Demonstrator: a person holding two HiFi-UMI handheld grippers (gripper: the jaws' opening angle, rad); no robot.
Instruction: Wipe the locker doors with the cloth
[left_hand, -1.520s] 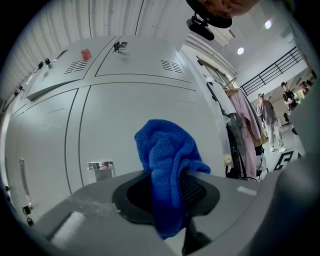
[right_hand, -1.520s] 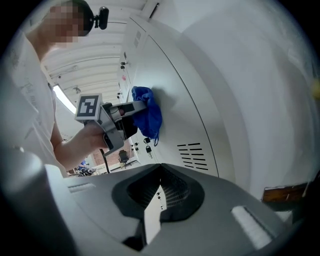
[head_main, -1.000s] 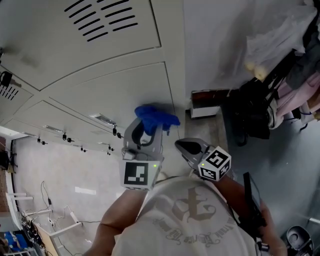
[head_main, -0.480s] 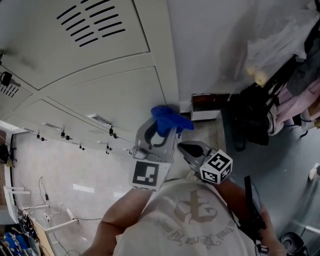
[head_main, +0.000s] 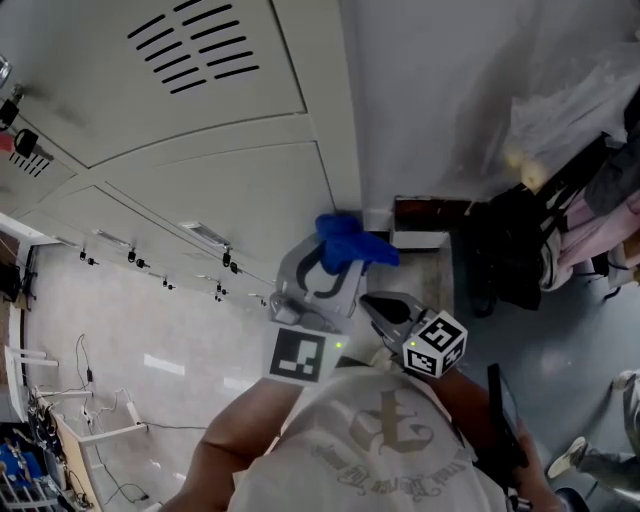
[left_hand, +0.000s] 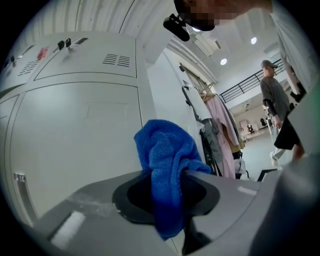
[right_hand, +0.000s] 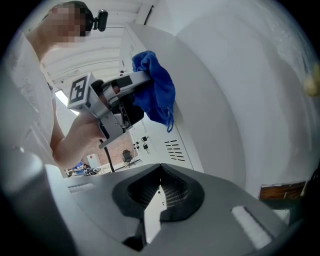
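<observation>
Leftmost stand the pale grey locker doors (head_main: 230, 190), the upper one cut with vent slots (head_main: 195, 45), small locks dotted along the lower ones. Next comes the left gripper (head_main: 330, 268), its jaws clamped on the blue cloth (head_main: 352, 243). A bunched wad stands out beyond the tips and a tail hangs down between the jaws in the left gripper view. The cloth sits at the right edge of the lower door, by the corner where the lockers meet the wall (head_main: 450, 100). Whether it actually presses on the metal cannot be told. It looks like terry: light, soft and limp, so it should fold and drag rather than slide as a flat pad. The sound grip is the present one, deep across a gathered fold, leaving enough fabric forward that cloth and not jaw meets the paint. Just to the right, the right gripper (head_main: 372, 300) has its jaws drawn together with only a sliver of light between them, holding nothing. Farthest right, dark bags (head_main: 510, 250) and hanging clothes crowd the floor.
</observation>
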